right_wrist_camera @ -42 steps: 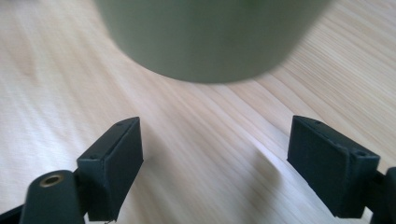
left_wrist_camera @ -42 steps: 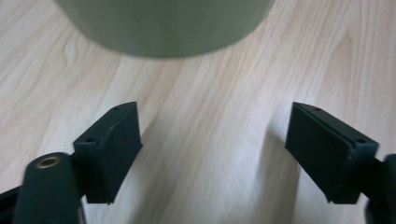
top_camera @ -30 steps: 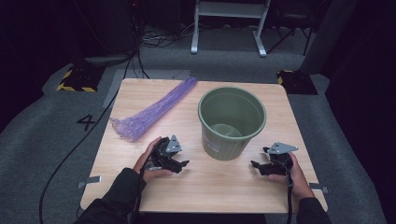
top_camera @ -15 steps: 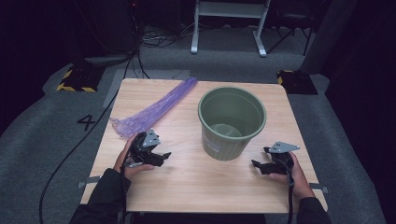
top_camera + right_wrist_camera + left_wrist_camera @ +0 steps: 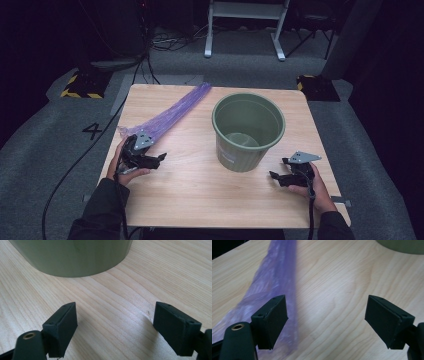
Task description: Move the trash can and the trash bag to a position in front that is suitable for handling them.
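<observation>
A green plastic bucket (image 5: 248, 131) stands upright and empty in the middle of the wooden table (image 5: 200, 195). A long folded purple plastic bag (image 5: 172, 111) lies diagonally on the table's left half. My left gripper (image 5: 159, 159) sits at the bag's near end, jaws open and empty; in the left gripper view the bag (image 5: 270, 287) runs past the left pad (image 5: 274, 320). My right gripper (image 5: 274, 176) rests open on the table right of the bucket; the bucket's wall (image 5: 72, 255) stands just ahead of its empty jaws.
The table's edges drop to grey carpet. A white metal frame (image 5: 245, 25), cables and yellow-black striped blocks (image 5: 80, 85) lie on the floor behind. A person's sleeved forearms come in from the bottom.
My left gripper has moved left across the table, away from the bucket and to the near end of the purple bag. The right gripper has stayed put.
</observation>
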